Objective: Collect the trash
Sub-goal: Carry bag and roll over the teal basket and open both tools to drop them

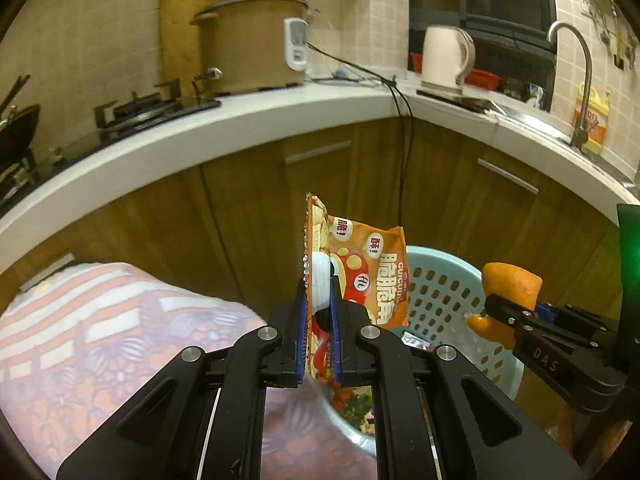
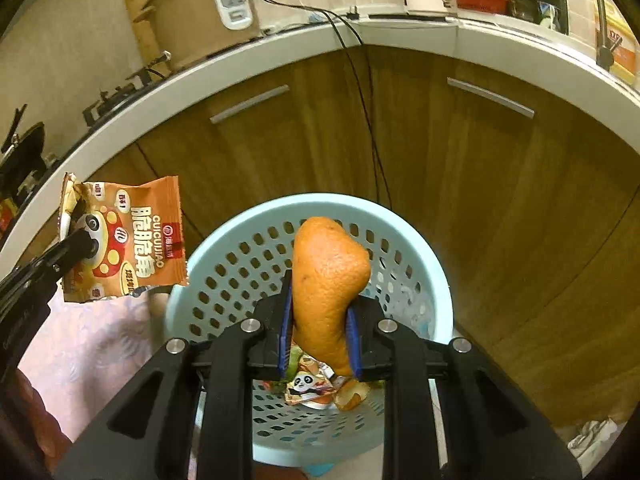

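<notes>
The round pale blue plastic basket with holes [image 2: 400, 240] stands on the floor, close to the brown wooden cupboard doors [image 2: 500, 168]. Above the doors runs the white edge of the kitchen table [image 2: 240, 60]. The basket's top is wide open, with free air above it. To its left lies a cloth with orange and white stripes and flowers [image 1: 100, 320].

There are two tools. Each one holds one piece of trash.

The left tool [image 1: 319, 292] is clenched tight on a flat orange snack bag with red and white spots [image 1: 360, 272]. The bag stands on its edge between the two blue pads and sticks up past the tips. In the right wrist view, the bag hangs in the air to the left of the basket, just outside its rim.

The right tool [image 2: 320, 300] squeezes a bumpy piece of orange peel [image 2: 328, 272]. The peel pokes up past the tips and also hangs down below them. It is right over the open basket.

Inside the basket there is already some trash: a small wrapper with a panda on it [image 2: 308, 386] and another bit of orange peel [image 2: 352, 396] beside it.

On the table stand one big brown cooking pot with a lid [image 1: 252, 44] and one white kettle [image 1: 444, 56]. A black cord [image 1: 404, 152] hangs down in front of the doors.
</notes>
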Demonstrator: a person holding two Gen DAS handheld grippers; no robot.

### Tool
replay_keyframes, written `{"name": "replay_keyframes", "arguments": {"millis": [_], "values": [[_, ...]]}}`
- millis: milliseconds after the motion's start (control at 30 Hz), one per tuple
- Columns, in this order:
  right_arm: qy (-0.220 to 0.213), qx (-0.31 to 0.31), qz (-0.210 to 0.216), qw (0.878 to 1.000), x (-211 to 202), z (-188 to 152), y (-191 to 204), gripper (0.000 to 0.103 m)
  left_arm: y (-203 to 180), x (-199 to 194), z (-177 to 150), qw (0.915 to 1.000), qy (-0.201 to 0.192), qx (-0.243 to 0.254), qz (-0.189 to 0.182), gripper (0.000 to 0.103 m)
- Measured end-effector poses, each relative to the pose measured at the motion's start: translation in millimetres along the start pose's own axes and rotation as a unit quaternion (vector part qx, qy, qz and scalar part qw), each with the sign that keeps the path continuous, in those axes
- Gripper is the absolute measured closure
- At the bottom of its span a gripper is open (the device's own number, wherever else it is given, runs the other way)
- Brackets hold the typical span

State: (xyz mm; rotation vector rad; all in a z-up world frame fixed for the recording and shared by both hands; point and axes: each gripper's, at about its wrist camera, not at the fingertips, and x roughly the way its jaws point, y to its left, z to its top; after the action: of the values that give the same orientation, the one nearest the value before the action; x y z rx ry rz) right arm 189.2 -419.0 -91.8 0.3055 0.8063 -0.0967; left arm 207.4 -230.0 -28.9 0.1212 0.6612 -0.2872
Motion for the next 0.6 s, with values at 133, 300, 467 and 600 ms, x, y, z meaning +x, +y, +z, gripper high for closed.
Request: {"name": "replay_keyframes", "arguments": {"millis": [133, 300, 467, 600], "values": [[0.033, 0.010, 0.009, 0.999, 17.1, -1.6, -2.3, 0.077, -1.9, 22.3, 0.6, 0.9991, 0.032, -0.010, -0.025, 0.092], [0.045, 0.019, 0.007, 0.999, 24.1, -3.7, -3.4, 0.048, 3.1, 31.9, -2.8, 0.9975, 0.048, -0.028, -0.043, 0.044], [0.038, 0.015, 0.012, 0.999, 13.9, -5.6, 0.5, 0.048, 8.4, 24.8, -5.0, 0.9976, 0.045, -0.032, -0.043, 0.044], [0.027, -0.001, 0.011, 1.000, 0.5, -6.4, 9.6, 0.048, 10.3, 11.1, -5.0, 0.9979, 0.032, -0.035, -0.044, 0.036]]}}
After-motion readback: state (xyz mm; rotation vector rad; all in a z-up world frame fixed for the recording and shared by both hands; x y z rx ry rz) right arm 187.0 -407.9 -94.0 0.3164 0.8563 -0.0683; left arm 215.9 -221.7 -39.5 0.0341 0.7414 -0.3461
